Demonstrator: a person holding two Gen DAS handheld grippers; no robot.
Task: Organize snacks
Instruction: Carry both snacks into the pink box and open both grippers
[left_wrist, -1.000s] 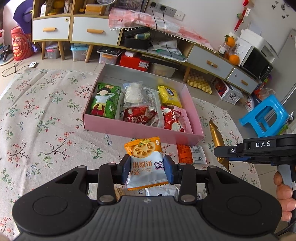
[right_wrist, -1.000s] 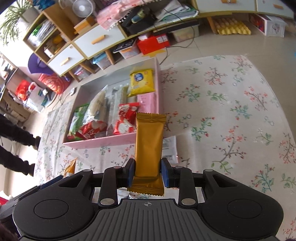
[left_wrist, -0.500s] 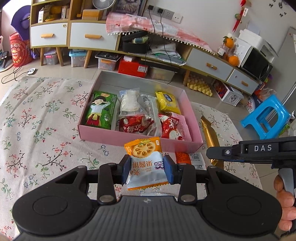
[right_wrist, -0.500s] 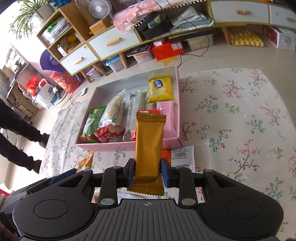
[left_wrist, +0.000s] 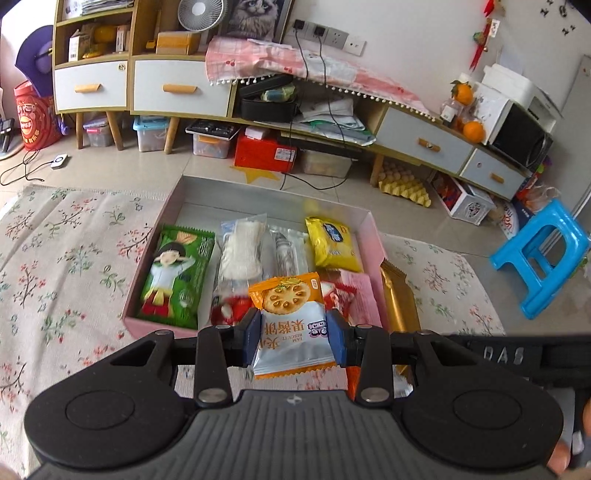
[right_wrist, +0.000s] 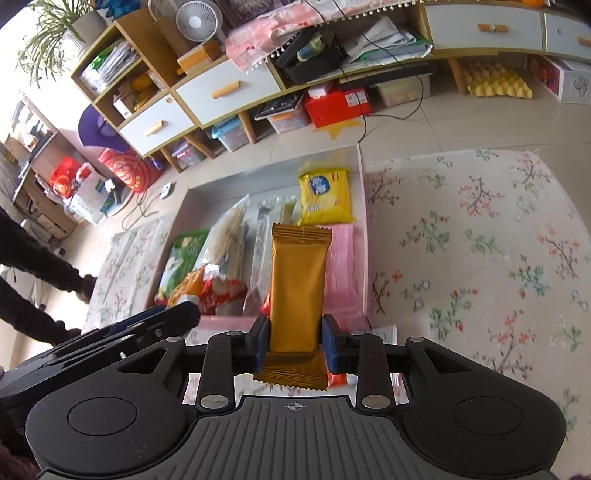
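Observation:
My left gripper (left_wrist: 294, 341) is shut on an orange and white jam biscuit packet (left_wrist: 291, 325), held over the near edge of the pink box (left_wrist: 364, 218). My right gripper (right_wrist: 294, 347) is shut on a long gold snack bar (right_wrist: 298, 284), held above the box's near right corner (right_wrist: 364, 221). The gold bar also shows in the left wrist view (left_wrist: 400, 306). The box holds a green packet (left_wrist: 173, 275), a yellow packet (left_wrist: 332, 242), clear wrapped snacks (left_wrist: 243, 251), red packets and a pink packet (left_wrist: 360, 295).
The box sits on a floral cloth (left_wrist: 62, 258) (right_wrist: 480, 240). An orange packet (right_wrist: 338, 378) and a white labelled packet (right_wrist: 386, 332) lie on the cloth under my grippers. A blue stool (left_wrist: 543, 258) stands at the right. Cabinets and storage bins line the back wall.
Both grippers have risen and moved forward toward the box, each still holding its snack. The box now lies closer beneath them.

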